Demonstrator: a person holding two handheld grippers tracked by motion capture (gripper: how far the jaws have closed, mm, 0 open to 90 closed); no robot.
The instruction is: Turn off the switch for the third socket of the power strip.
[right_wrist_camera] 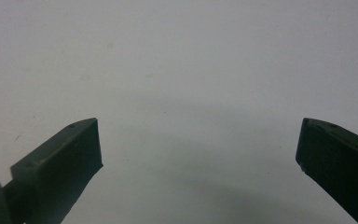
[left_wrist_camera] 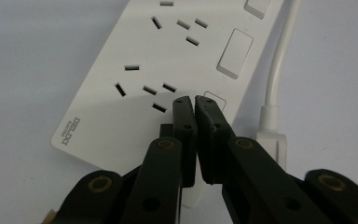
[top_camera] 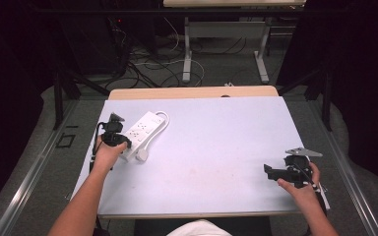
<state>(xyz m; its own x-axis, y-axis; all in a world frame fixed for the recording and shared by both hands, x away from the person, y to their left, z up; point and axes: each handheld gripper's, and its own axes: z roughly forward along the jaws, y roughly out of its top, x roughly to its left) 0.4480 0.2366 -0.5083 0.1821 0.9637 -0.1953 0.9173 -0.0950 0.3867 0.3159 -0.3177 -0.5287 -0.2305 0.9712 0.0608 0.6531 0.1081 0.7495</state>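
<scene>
- At the high view's left, the left gripper (left_wrist_camera: pixel 195 100), jaws pressed together, hovered over the power strip (top_camera: pixel 140 129), its long axis running toward the upper right.
- The right gripper (right_wrist_camera: pixel 198 140), jaws spread, waited well apart at lower right.

Your left gripper (left_wrist_camera: pixel 189 99) points downward, jaws closed together; your right gripper (right_wrist_camera: pixel 198 144) holds its jaws wide apart.

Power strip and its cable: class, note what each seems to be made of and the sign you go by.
Power strip: looks like hard white plastic, smooth and slightly glossy; crisp moulded slots, raised rocker switches and a printed logo point to that.
Cable: seems a white rubbery or soft plastic sheath; it is round, smooth and bends in a loop in the high view. What lies inside cannot be seen.
</scene>
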